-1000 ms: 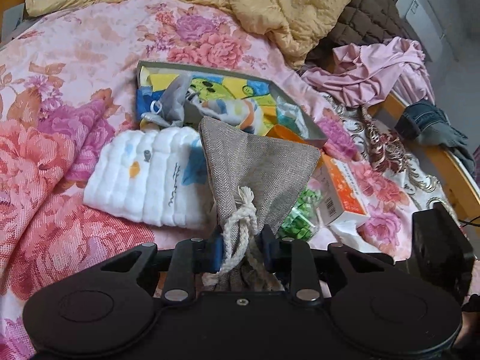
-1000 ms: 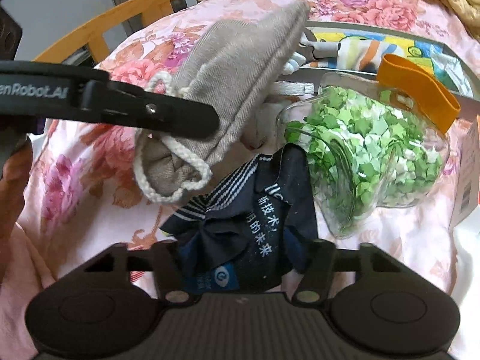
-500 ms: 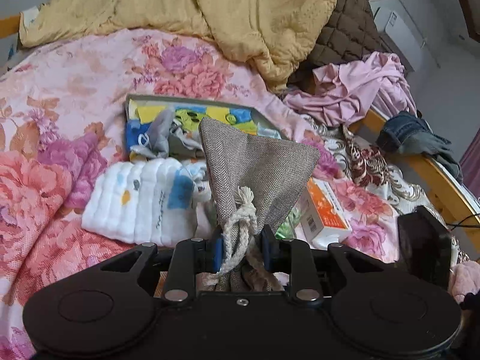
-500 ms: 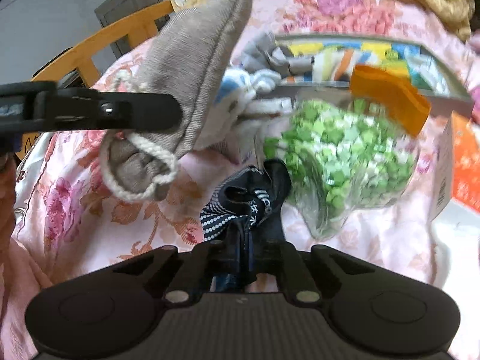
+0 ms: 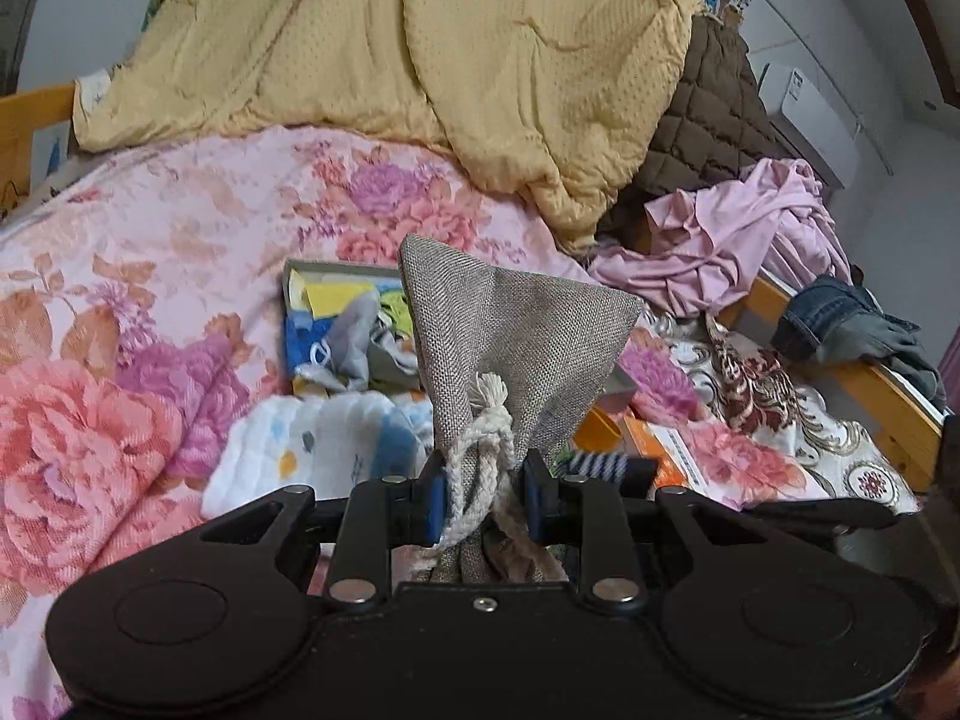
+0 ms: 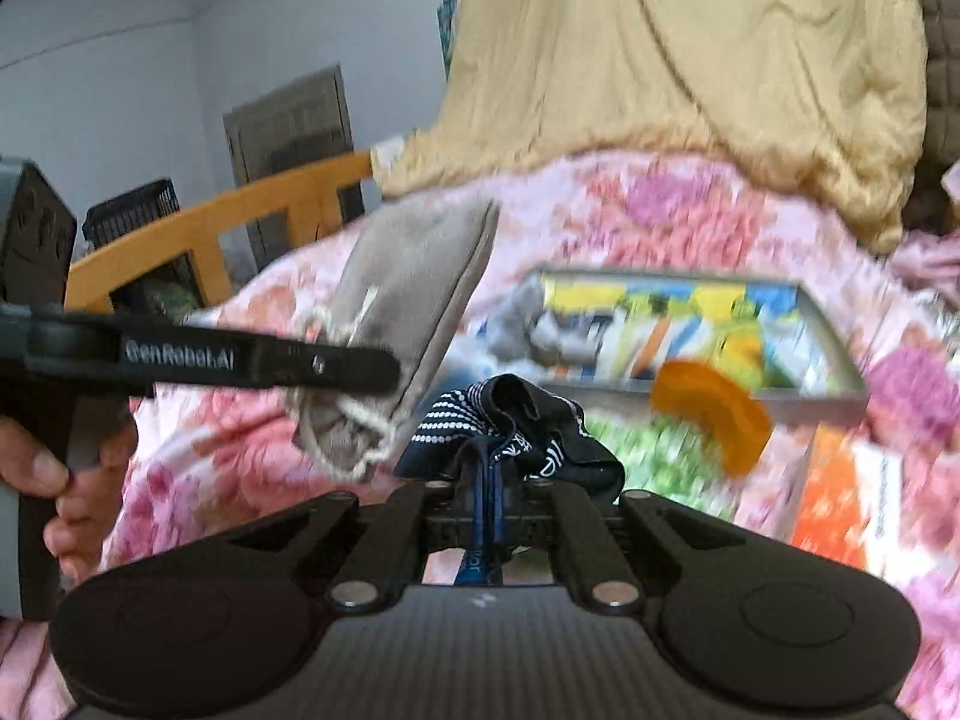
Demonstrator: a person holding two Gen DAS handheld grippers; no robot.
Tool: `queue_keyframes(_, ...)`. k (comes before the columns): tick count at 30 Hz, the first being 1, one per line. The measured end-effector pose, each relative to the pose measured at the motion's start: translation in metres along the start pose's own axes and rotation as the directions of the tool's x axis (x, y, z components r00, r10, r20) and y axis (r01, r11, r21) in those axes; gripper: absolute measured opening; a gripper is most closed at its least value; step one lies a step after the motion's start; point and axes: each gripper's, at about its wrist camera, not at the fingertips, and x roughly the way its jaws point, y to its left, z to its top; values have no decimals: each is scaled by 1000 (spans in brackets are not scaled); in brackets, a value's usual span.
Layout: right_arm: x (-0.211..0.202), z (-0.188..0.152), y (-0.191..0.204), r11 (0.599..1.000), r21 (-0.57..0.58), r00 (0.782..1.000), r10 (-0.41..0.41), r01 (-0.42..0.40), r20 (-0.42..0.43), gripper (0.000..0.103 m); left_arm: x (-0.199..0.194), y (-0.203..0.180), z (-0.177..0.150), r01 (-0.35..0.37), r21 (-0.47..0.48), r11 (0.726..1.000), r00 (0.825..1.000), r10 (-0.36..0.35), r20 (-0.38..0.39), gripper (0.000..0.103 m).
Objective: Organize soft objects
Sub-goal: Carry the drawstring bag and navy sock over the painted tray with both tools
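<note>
My left gripper (image 5: pixel 483 495) is shut on the neck of a grey linen drawstring pouch (image 5: pixel 516 336) with a white cord, held up above the bed. The pouch (image 6: pixel 408 306) and the left gripper's finger (image 6: pixel 252 360) also show at the left of the right wrist view. My right gripper (image 6: pixel 489 489) is shut on a dark navy cloth (image 6: pixel 516 426) with white dots and lettering, lifted off the bed. A shallow grey box (image 5: pixel 294 276) with colourful contents lies on the bed behind the pouch; it shows in the right wrist view too (image 6: pixel 828 336).
A white quilted cloth (image 5: pixel 318 444) lies left of the pouch. A clear jar of green bits with an orange band (image 6: pixel 714 414) and an orange-white carton (image 6: pixel 840 498) lie to the right. A yellow quilt (image 5: pixel 480 60), pink clothes (image 5: pixel 732 240) and a wooden bed rail (image 5: pixel 870 378) lie beyond.
Both grippers have risen and tilted up from the bed. The right gripper has closed on the navy cloth and lifted it. The left still holds the pouch.
</note>
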Motion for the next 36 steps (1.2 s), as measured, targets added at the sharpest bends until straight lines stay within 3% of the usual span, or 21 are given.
queue_keyframes(10,5,48,-35,999,-29,994,-31,34,103,4,11,-1,11,-30,6,1000,992,29,119,27)
queue_keyframes(24,76,87,-107,984,50,967,-177,170,183,4,100,9,61,-63,-97,993,981,79,179,27)
queue_keyframes(30,103,92,-136,969,117,961,-233,217,152,4,146,12,81,-57,-80,995,986,68,150,27)
queue_keyframes(36,126,87,-151,960,146,963,-254,240,90,4,183,33,82,-44,-160,986,997,53,53,27)
